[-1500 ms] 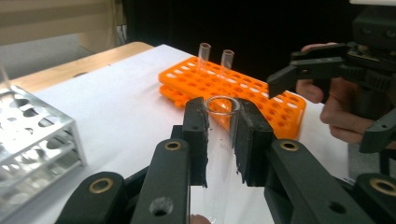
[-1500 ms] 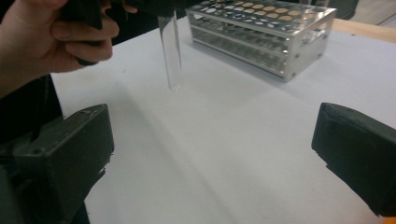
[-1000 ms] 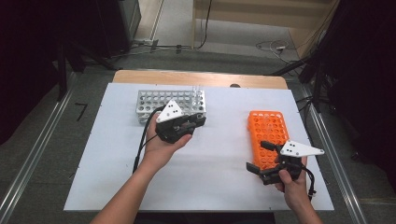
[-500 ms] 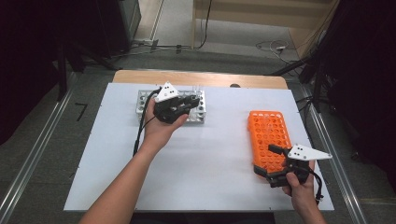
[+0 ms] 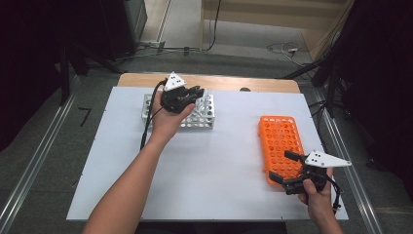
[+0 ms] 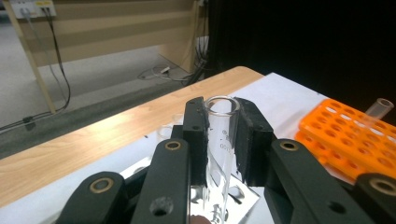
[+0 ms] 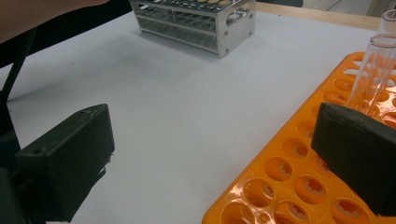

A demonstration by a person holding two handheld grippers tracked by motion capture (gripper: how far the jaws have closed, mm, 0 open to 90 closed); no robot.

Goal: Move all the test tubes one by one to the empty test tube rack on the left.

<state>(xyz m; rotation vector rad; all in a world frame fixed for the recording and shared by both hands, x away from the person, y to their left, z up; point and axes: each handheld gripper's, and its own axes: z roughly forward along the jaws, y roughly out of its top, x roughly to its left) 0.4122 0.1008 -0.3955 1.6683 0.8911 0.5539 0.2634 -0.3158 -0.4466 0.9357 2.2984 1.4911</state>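
Observation:
My left gripper (image 5: 194, 91) hovers over the silver metal tube rack (image 5: 207, 119) at the far left of the white mat. In the left gripper view its jaws are shut on a clear glass test tube (image 6: 220, 140), held upright above the metal rack (image 6: 245, 198). An orange plastic rack (image 5: 280, 134) lies at the right, with one clear tube (image 7: 373, 70) standing in it. My right gripper (image 5: 283, 167) is open at the orange rack's near left corner. One jaw is over the mat, the other over the orange rack (image 7: 289, 182), with nothing between them.
The white mat (image 5: 214, 170) covers a wooden table (image 5: 219, 82) whose far edge shows behind it. A cable (image 5: 148, 122) trails from the left gripper along the forearm. Metal floor rails run along both sides of the table.
The left hand has carried its tube away from the mat's middle toward the far side, over the metal rack. The right gripper has shifted slightly toward the near edge.

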